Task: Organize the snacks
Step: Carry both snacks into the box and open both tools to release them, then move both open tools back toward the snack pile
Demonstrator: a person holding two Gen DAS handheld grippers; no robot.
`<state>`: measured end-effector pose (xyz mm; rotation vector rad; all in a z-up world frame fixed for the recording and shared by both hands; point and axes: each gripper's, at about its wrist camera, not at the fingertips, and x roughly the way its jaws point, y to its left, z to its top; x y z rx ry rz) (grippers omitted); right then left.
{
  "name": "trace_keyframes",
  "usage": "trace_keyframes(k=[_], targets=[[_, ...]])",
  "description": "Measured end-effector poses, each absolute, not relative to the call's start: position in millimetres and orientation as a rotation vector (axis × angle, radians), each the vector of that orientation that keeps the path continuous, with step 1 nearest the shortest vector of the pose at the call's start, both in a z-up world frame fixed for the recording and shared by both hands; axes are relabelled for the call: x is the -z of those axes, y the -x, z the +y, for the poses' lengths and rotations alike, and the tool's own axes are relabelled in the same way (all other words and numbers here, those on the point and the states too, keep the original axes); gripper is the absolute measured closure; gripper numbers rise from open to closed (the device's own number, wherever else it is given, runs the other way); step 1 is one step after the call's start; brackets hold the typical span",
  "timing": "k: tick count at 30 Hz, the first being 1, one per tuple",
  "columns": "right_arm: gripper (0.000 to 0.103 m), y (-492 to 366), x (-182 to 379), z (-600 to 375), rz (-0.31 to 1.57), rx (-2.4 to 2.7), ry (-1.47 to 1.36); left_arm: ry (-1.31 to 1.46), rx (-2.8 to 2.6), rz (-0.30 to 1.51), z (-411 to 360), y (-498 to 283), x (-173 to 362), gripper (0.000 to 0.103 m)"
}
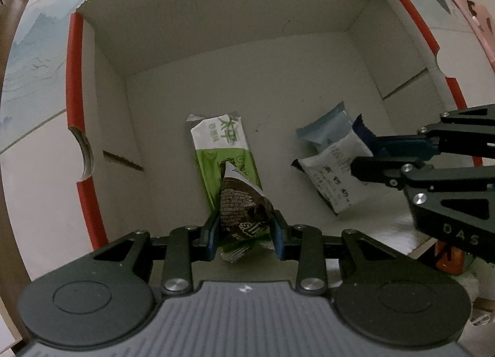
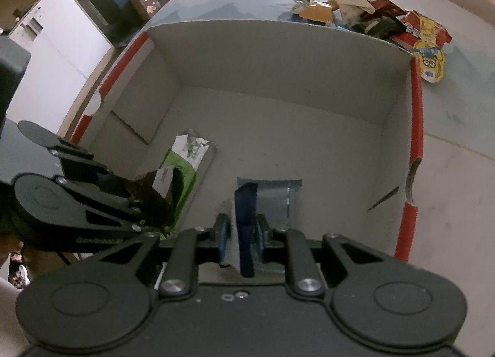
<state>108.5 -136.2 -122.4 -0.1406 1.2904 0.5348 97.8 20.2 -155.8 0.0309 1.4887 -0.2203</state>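
An open cardboard box (image 1: 74, 78) with a red rim fills both views. My left gripper (image 1: 246, 222) points down into it, shut on a dark brown and green snack packet (image 1: 241, 199). Under that packet a green and white packet (image 1: 221, 146) lies flat on the box floor. In from the right edge comes my right gripper (image 1: 368, 156), shut on the edge of a dark blue packet (image 1: 362, 128). Beneath it lie a white packet (image 1: 334, 174) and a pale blue one (image 1: 328, 128). The right wrist view has the right gripper (image 2: 243, 225) pinching the dark blue packet (image 2: 246, 199), with the left gripper (image 2: 139, 202) to its left.
Beyond the box's far wall (image 2: 278, 57), a pile of loose snack bags (image 2: 371, 14) lies on the pale table, among them a red and yellow bag (image 2: 427, 38). The far half of the box floor (image 2: 294, 128) is bare. White cabinets (image 2: 58, 48) stand off to the left.
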Motion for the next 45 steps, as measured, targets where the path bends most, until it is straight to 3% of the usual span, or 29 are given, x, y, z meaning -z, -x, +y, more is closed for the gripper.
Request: trace_keyframes(k=[20,36,42,45], targets=[[0.079,-101.0,91.3,-149.0,1.226,-0.526,0.115,0.01,0.272,1.365,34.3,-90.3,118.9,0.042],[0.074,-111.3,21.9,-154.8,1.046,-0.53,0.108,-0.06,0.262,1.062,50.0,-96.5,7.8,0.039],[0.061,-127.7,4.4,-164.1,0.997,-0.49,0.099,-0.08,0.235,0.94,53.4,-114.4,-28.9,0.03],[0.043,-134.3,-4.7,-169.2,0.966,-0.479,0.096,-0.079,0.22,0.917,54.9,-127.2,-37.6,0.03]])
